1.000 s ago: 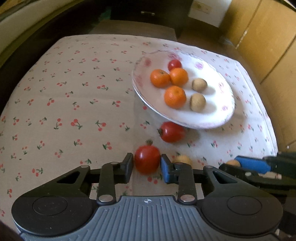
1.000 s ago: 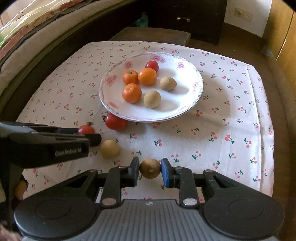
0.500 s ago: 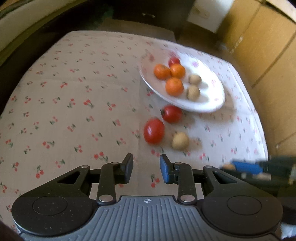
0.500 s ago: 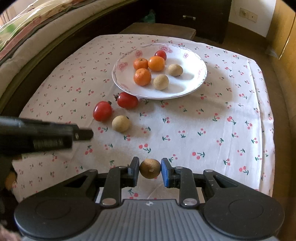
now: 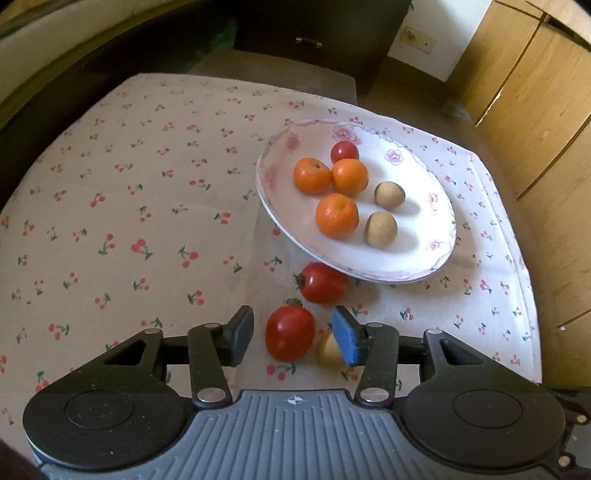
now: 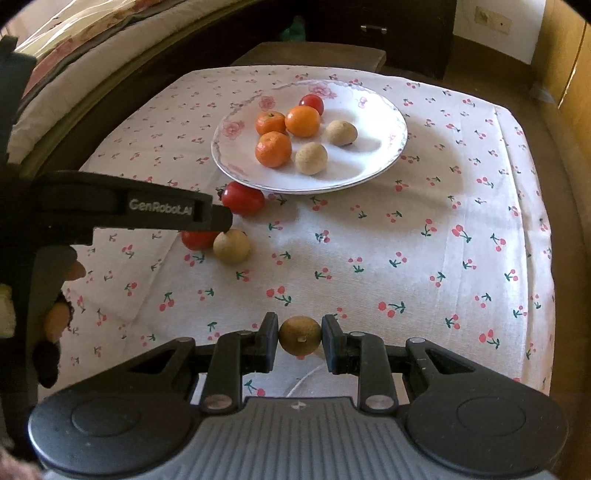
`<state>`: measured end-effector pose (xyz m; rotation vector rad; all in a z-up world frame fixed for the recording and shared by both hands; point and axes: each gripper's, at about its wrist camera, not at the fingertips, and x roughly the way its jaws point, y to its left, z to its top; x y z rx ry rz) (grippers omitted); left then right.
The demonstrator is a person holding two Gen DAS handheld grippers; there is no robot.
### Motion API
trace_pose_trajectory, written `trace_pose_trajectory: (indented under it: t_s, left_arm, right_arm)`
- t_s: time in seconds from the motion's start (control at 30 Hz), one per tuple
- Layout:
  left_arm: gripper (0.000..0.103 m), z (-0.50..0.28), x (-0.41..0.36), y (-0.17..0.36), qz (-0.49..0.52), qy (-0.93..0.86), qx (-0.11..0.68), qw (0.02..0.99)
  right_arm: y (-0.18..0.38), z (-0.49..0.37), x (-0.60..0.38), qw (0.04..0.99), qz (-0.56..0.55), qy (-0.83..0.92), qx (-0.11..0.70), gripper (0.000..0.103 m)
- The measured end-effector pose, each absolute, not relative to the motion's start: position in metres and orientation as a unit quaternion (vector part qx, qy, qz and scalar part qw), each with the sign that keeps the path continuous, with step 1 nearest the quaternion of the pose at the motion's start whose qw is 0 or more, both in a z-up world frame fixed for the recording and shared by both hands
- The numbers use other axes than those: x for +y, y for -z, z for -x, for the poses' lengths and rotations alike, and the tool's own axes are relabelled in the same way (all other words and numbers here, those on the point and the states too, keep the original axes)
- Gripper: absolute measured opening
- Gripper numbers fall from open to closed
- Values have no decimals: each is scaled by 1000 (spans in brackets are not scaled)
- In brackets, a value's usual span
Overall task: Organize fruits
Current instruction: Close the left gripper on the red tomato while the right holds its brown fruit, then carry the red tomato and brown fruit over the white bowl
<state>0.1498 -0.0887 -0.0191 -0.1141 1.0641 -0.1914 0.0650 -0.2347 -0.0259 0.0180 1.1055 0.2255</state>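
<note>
A white flowered plate [image 5: 424,254] [image 6: 384,110] holds three oranges, two brown round fruits and a small tomato. My left gripper [image 5: 293,336] is open around a red tomato [image 5: 290,332] lying on the cloth, with gaps on both sides. A brown fruit [image 5: 330,352] [image 6: 232,245] lies beside its right finger. A second tomato [image 5: 323,282] [image 6: 243,198] lies by the plate's near rim. My right gripper [image 6: 300,336] is shut on a brown fruit [image 6: 300,335], held above the cloth near the table's front.
The table has a cherry-print cloth [image 6: 424,240]. A bed lies along the left, a dark dresser [image 6: 376,26] at the back, wooden cabinets [image 5: 546,103] at the right. The left gripper's arm [image 6: 122,208] crosses the left of the right wrist view.
My left gripper has moved forward and down so its open fingers now flank the red tomato. My right gripper has stayed shut on the brown fruit and moved slightly toward the plate.
</note>
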Motion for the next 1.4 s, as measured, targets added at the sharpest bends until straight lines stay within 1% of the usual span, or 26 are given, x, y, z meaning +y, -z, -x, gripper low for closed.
trace_pose_trajectory:
  t_s: [0.03, 0.13, 0.2, 0.27, 0.47, 0.63, 0.8, 0.97, 1.13, 1.23, 1.3, 1.37, 1.4]
  left_arm:
    - [54, -151, -91, 21, 49, 90, 507, 856]
    - [47, -150, -92, 27, 35, 84, 510, 855]
    - [41, -149, -93, 27, 22, 85, 510, 855]
    - [37, -147, -86, 27, 30, 81, 513, 854]
    - [36, -136, -76, 23, 21, 87, 517, 851]
    - [36, -110, -70, 18, -5, 113, 519, 847]
    - [37, -83, -60, 16, -8, 134, 524, 841]
    - [37, -77, -64, 19, -18, 138, 525, 840]
    - [40, -78, -69, 23, -22, 145, 526, 838]
    - [47, -79, -70, 23, -11, 148, 525, 838]
    - [54, -81, -68, 21, 1, 148, 524, 838]
    - [60, -82, -66, 19, 13, 147, 524, 839]
    - [61, -83, -65, 18, 18, 146, 523, 839]
  right_arm:
    - [26, -65, -234, 845, -9, -107, 524, 27]
    - [27, -66, -235, 845, -9, -107, 524, 27]
    - [28, -67, -236, 845, -11, -104, 525, 27]
    - [28, -67, -236, 846, -11, -102, 524, 27]
    - [29, -63, -232, 843, -5, -104, 527, 27]
    - [25, -55, -232, 845, -3, -104, 524, 27]
    - [23, -45, -227, 844, 5, -113, 524, 27]
    - [30, -44, -222, 840, 14, -114, 530, 27]
    - [33, -46, -220, 837, 16, -117, 534, 28]
    - [34, -46, -219, 837, 19, -117, 534, 28]
    - [33, -47, -222, 838, 10, -117, 533, 32]
    - [31, -48, -224, 839, 6, -113, 532, 39]
    - [31, -49, -226, 840, 3, -114, 531, 41]
